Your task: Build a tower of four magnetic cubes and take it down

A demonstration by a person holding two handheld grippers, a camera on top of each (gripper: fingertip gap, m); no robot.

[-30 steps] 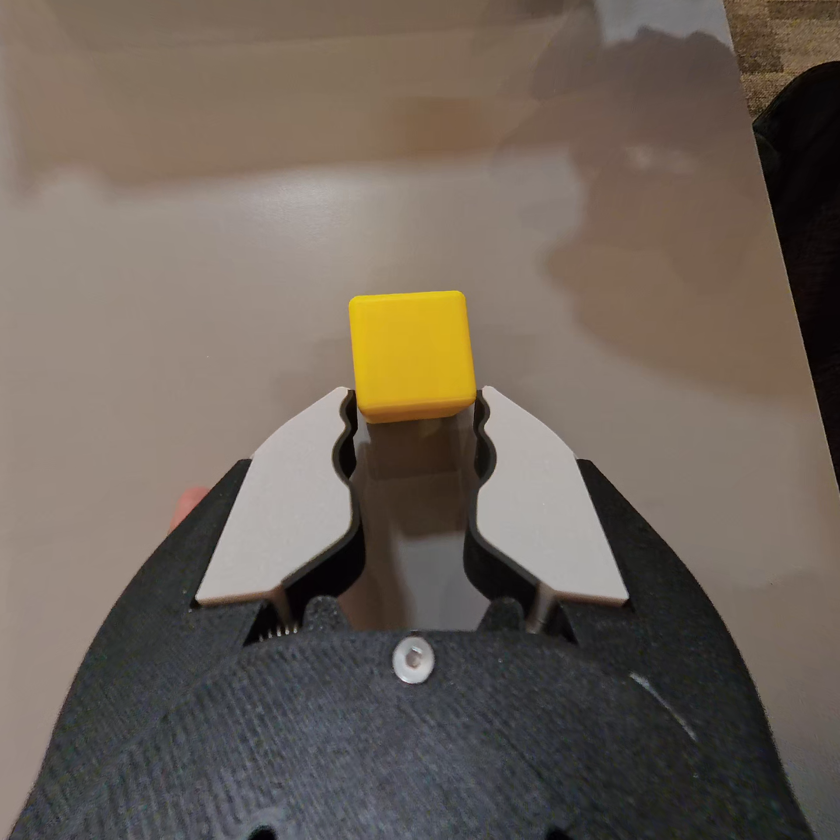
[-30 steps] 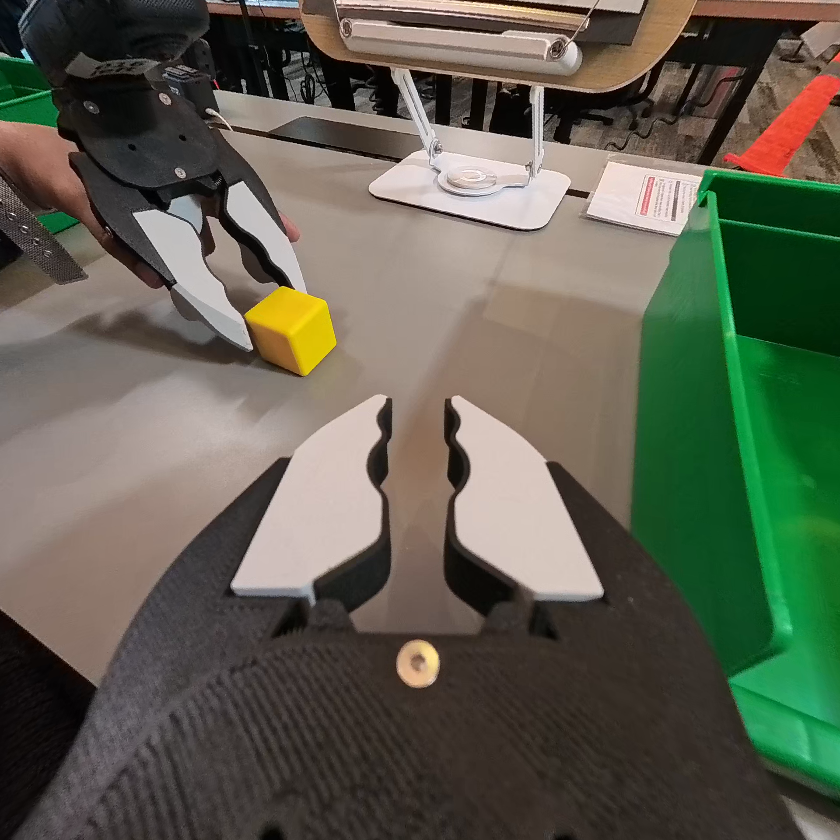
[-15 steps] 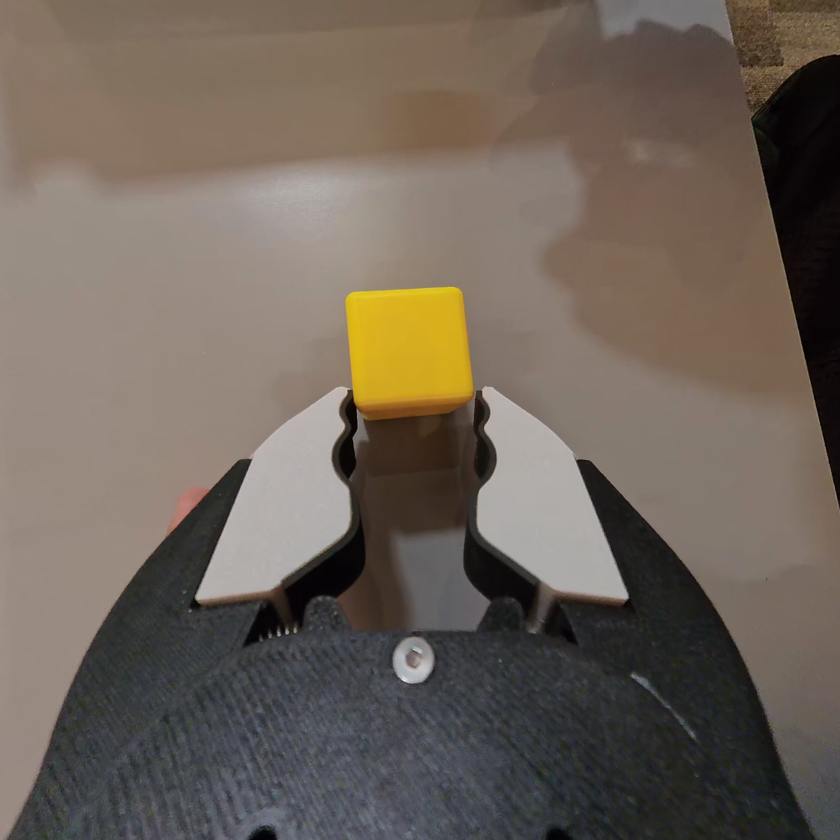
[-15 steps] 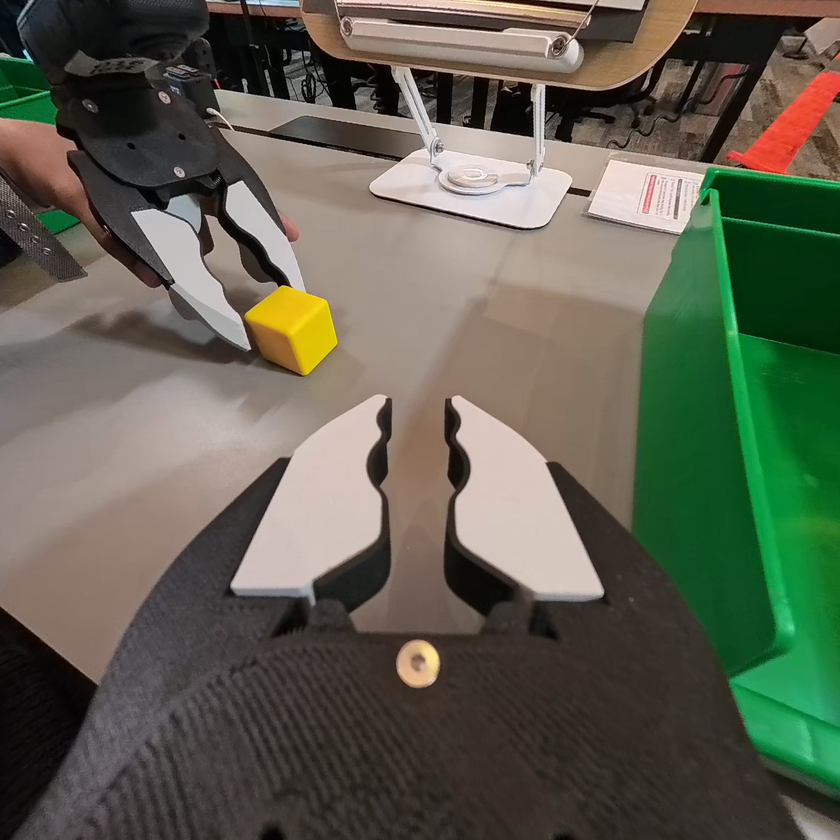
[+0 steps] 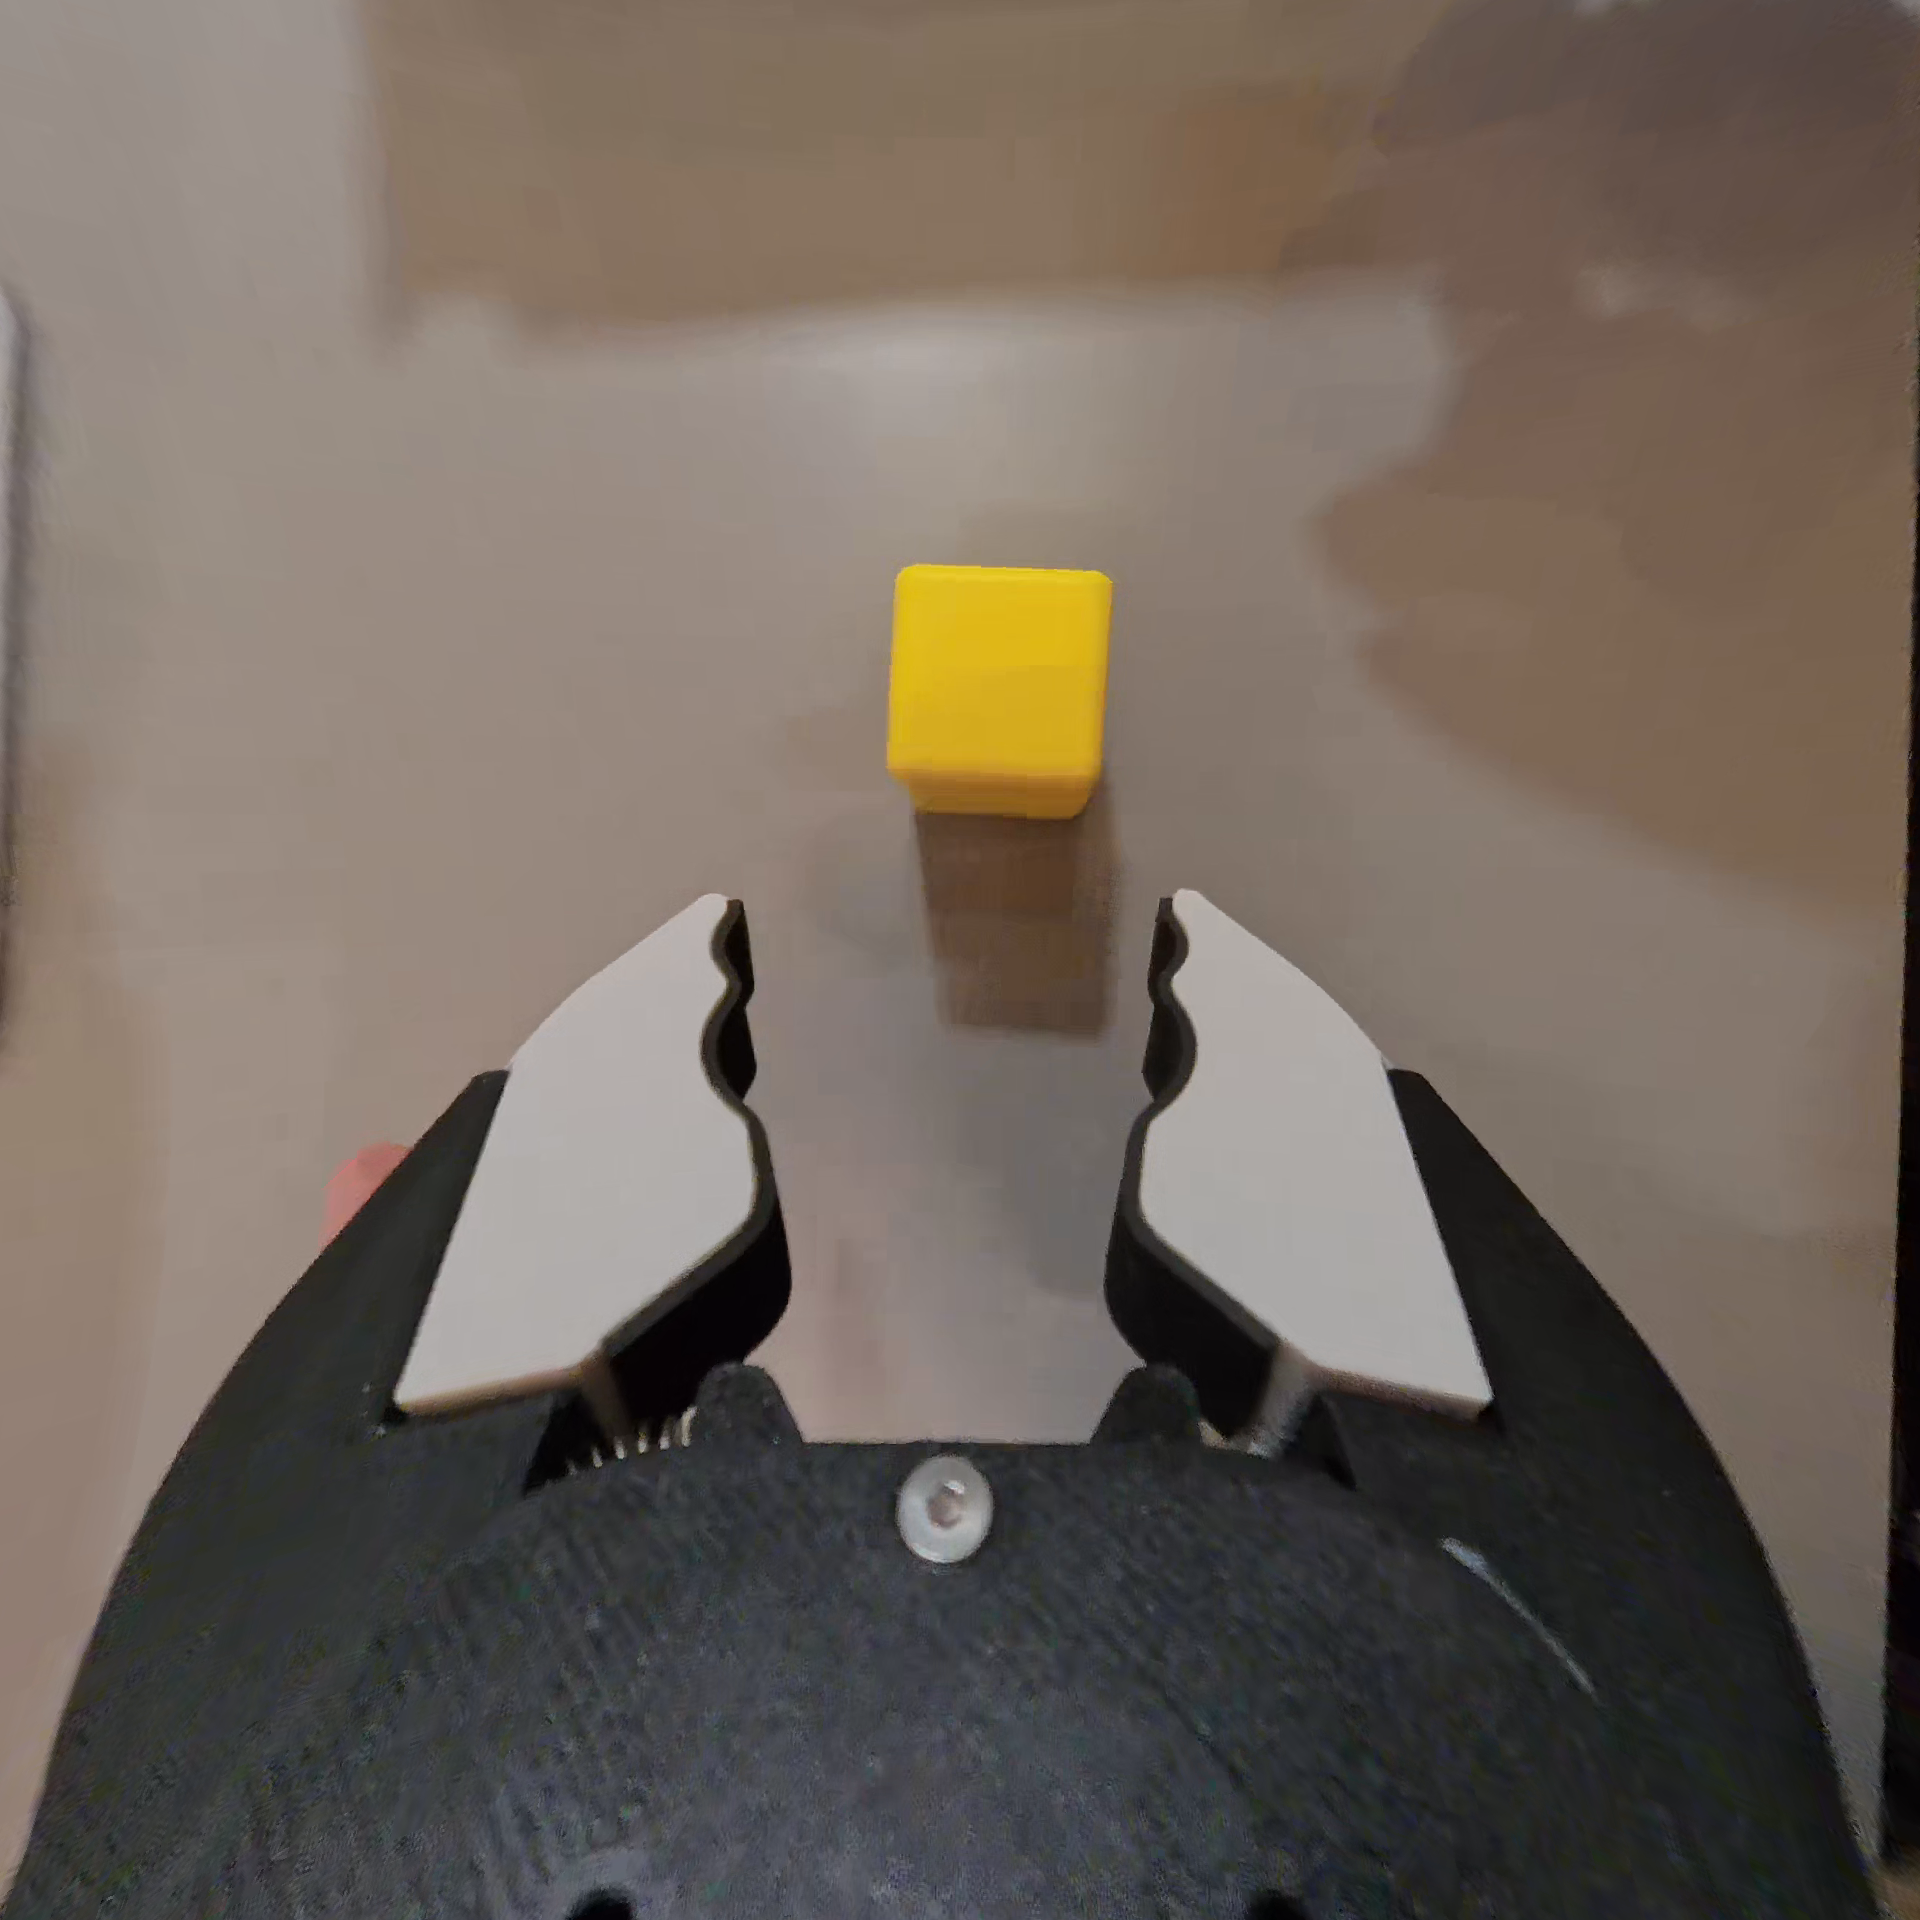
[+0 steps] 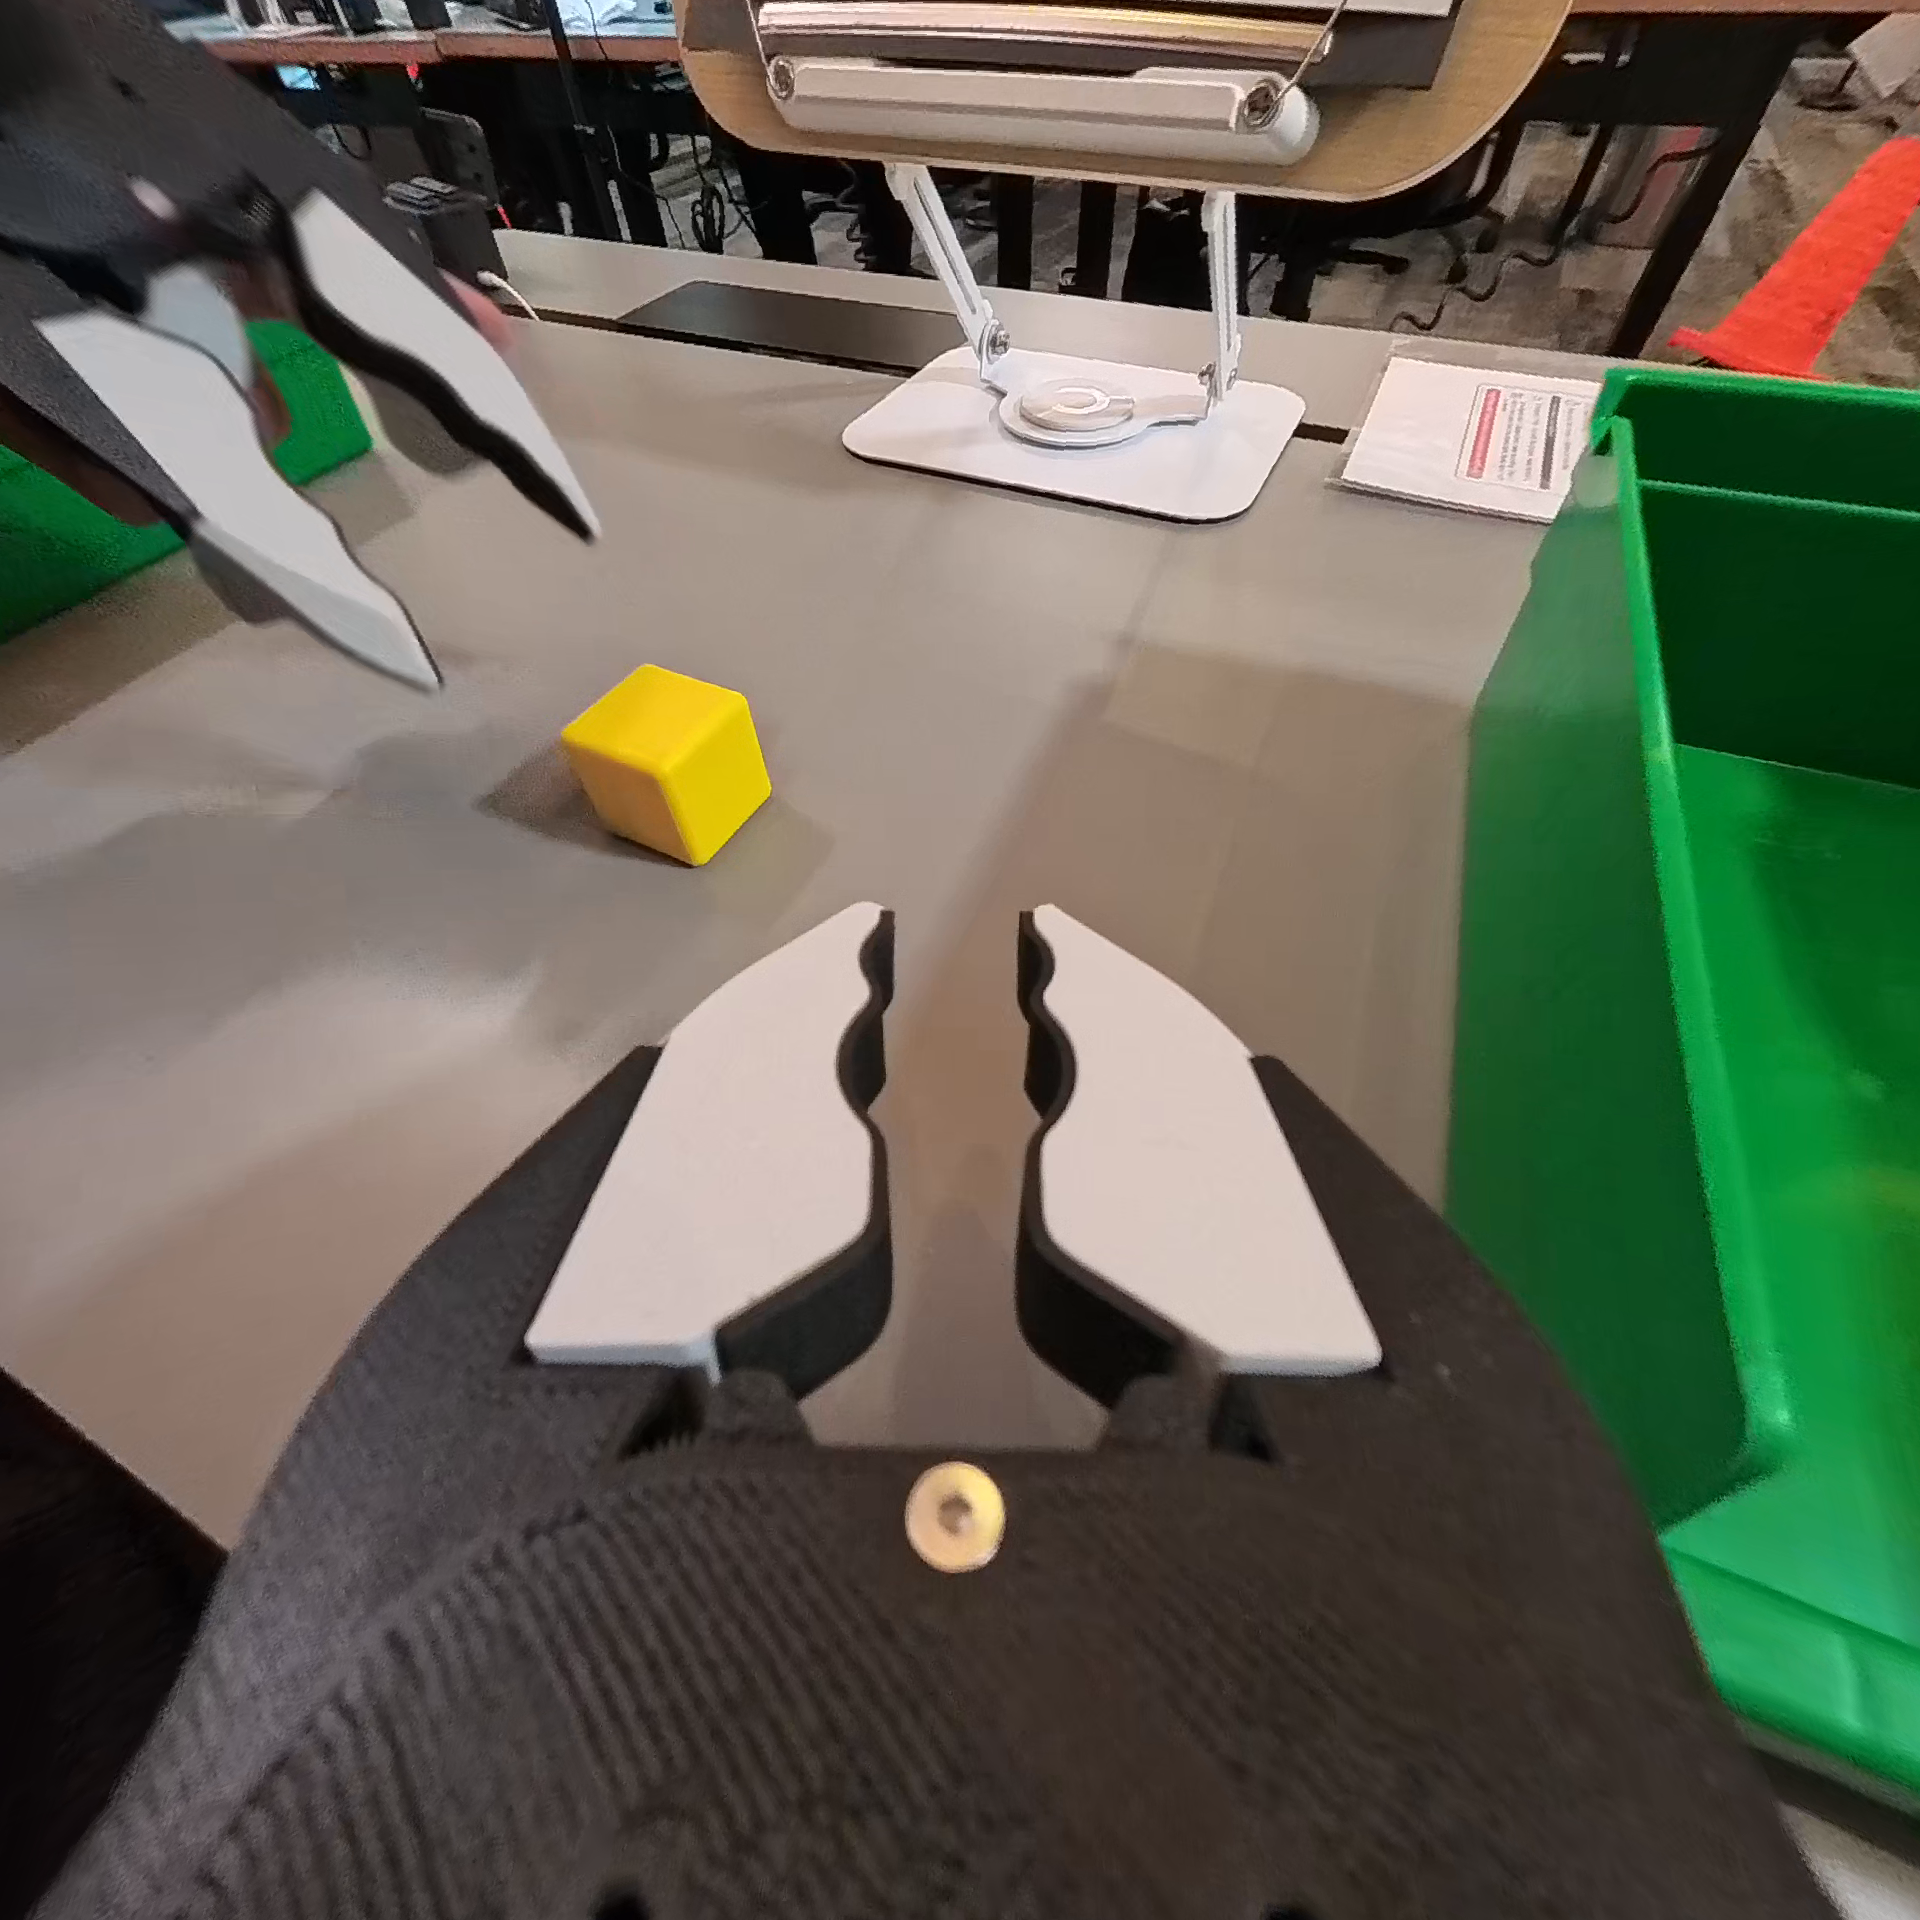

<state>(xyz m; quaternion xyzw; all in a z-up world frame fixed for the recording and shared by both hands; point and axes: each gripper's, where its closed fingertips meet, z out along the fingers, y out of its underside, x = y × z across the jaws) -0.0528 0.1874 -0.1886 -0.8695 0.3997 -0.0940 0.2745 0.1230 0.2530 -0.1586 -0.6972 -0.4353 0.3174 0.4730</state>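
The left claw [image 5: 954,914] stands wide open and holds nothing. In its own view the yellow cube [image 5: 997,686] lies on the grey counter [image 5: 416,727] just beyond its fingertips, apart from them and slightly right of the centre line between them. From the right wrist view the same left claw [image 6: 499,603] hangs above the counter at the far left, raised clear of the yellow cube [image 6: 670,764], which sits alone near the middle of the counter [image 6: 935,644], turned corner-on to this camera.

The right claw [image 6: 954,920] is open by a narrow gap, with nothing between its fingers, low over the counter and near the cube's right side. A green bin [image 6: 1714,935] stands just right of it; a white stand base [image 6: 1081,436] and a printed sheet [image 6: 1455,436] lie at the far edge, and a second green bin [image 6: 312,405] shows at the far left.

The risks, as I judge them: the right claw's gap looks narrower than the cube, so a fingertip could shove it across the smooth counter. The cube's diagonal set could let it twist under a pinch on its corners. A sideways sweep of the right claw could strike the bin wall.
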